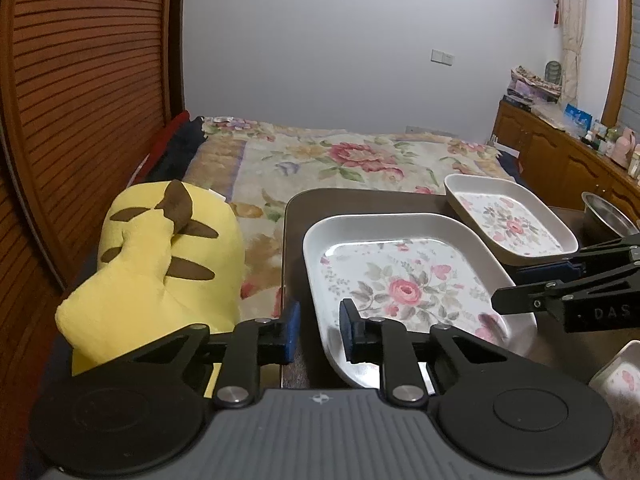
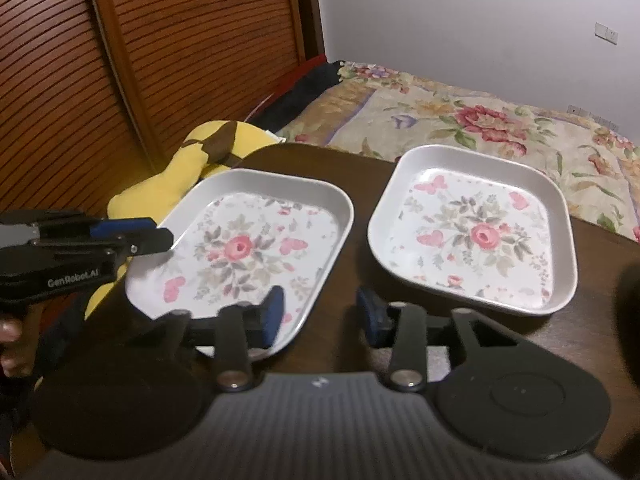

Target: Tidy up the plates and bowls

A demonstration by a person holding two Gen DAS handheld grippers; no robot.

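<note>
Two white square plates with a rose print lie on a dark brown table (image 2: 352, 176). The near plate (image 1: 404, 280) (image 2: 248, 252) lies at the table's left edge. The far plate (image 1: 510, 218) (image 2: 476, 232) lies to its right. My left gripper (image 1: 319, 330) is open, its jaws astride the near plate's left rim; it shows from the side in the right wrist view (image 2: 152, 236). My right gripper (image 2: 320, 316) is open over the near plate's right rim, empty; it shows in the left wrist view (image 1: 520, 284).
A metal bowl (image 1: 606, 218) stands at the right behind the far plate. Another floral dish (image 1: 620, 376) shows at the near right. A yellow plush toy (image 1: 160, 264) lies left of the table. A bed with a floral blanket (image 1: 340, 160) lies beyond.
</note>
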